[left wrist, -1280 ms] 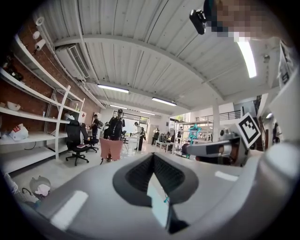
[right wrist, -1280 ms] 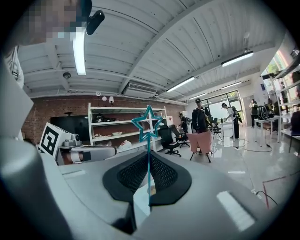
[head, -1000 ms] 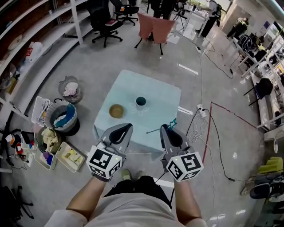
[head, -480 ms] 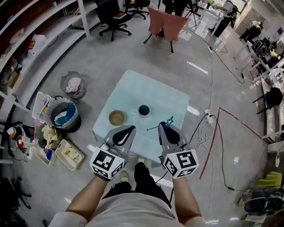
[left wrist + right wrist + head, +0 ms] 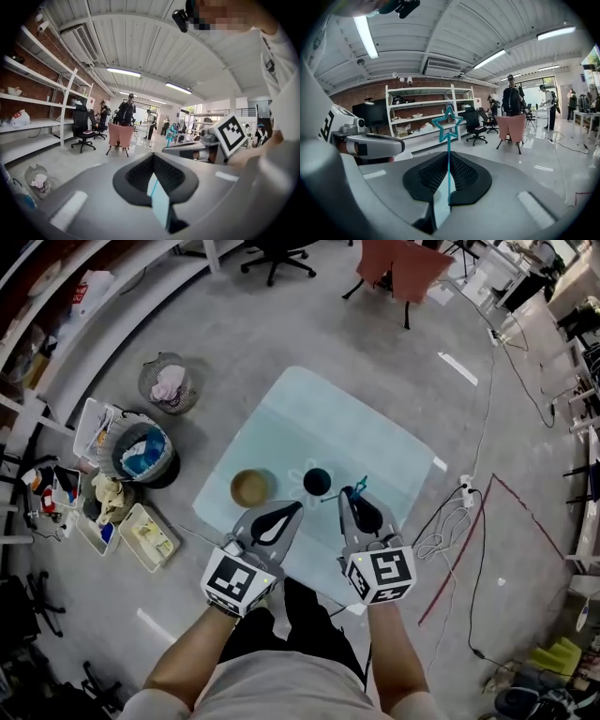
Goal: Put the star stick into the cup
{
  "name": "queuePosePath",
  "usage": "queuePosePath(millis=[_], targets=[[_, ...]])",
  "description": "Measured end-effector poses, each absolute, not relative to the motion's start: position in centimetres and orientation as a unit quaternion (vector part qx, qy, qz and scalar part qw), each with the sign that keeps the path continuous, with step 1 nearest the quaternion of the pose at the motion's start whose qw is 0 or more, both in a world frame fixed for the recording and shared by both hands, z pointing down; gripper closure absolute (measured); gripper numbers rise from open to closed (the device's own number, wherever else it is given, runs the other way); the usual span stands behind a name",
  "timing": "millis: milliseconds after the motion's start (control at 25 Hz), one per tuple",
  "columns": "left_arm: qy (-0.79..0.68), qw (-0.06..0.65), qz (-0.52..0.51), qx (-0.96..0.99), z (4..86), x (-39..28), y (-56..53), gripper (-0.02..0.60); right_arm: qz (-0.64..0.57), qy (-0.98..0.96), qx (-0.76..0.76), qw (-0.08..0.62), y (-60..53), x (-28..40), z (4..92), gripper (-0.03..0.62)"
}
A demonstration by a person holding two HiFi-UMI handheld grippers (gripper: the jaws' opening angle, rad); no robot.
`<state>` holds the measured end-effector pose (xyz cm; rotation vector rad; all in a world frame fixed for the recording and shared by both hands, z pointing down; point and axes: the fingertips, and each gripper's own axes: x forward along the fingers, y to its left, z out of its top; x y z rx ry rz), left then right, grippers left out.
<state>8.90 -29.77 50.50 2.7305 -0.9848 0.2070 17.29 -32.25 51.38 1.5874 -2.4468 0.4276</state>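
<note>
A dark teal cup [image 5: 317, 482] stands on the pale blue table [image 5: 319, 418], with a brown bowl [image 5: 249, 487] to its left. My right gripper [image 5: 353, 495] is shut on the thin teal star stick [image 5: 360, 486], just right of the cup. The stick rises upright from the closed jaws, star [image 5: 447, 123] on top, in the right gripper view [image 5: 449, 165]. My left gripper [image 5: 289, 510] is shut with nothing in it, near the cup's front left. In the left gripper view [image 5: 155, 159] the jaws point into the room, and the right gripper [image 5: 197, 149] shows beside them.
On the floor left of the table are waste bins [image 5: 141, 454], a wire basket [image 5: 169, 382] and trays [image 5: 142, 534] of clutter. Cables and a power strip [image 5: 461, 495] lie to the right by a red tape line [image 5: 534, 521]. Chairs [image 5: 401, 261] stand beyond the table.
Both grippers have moved forward over the table's near edge. The star stick now sits close beside the cup, and the left gripper tip has come near it too.
</note>
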Motion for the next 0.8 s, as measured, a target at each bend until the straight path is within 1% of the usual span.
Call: queuePosePath(millis=[200, 560, 800], targets=[[-0.349, 0.126, 0.079, 0.925, 53.5, 9.6, -32.5, 0.575, 0.146, -0.832, 0.524, 0.111, -35.5, 17.4, 55.2, 0.569], [-0.366, 0.158, 0.092, 0.912, 59.2, 9.3, -34.7, 0.575, 0.139, -0.841, 0.488, 0.187, -37.6, 15.3, 63.0, 0.568], [-0.371, 0.185, 0.095, 0.905, 61.3, 9.5, -34.8, 0.575, 0.137, -0.843, 0.472, 0.218, -37.8, 14.7, 66.3, 0.568]])
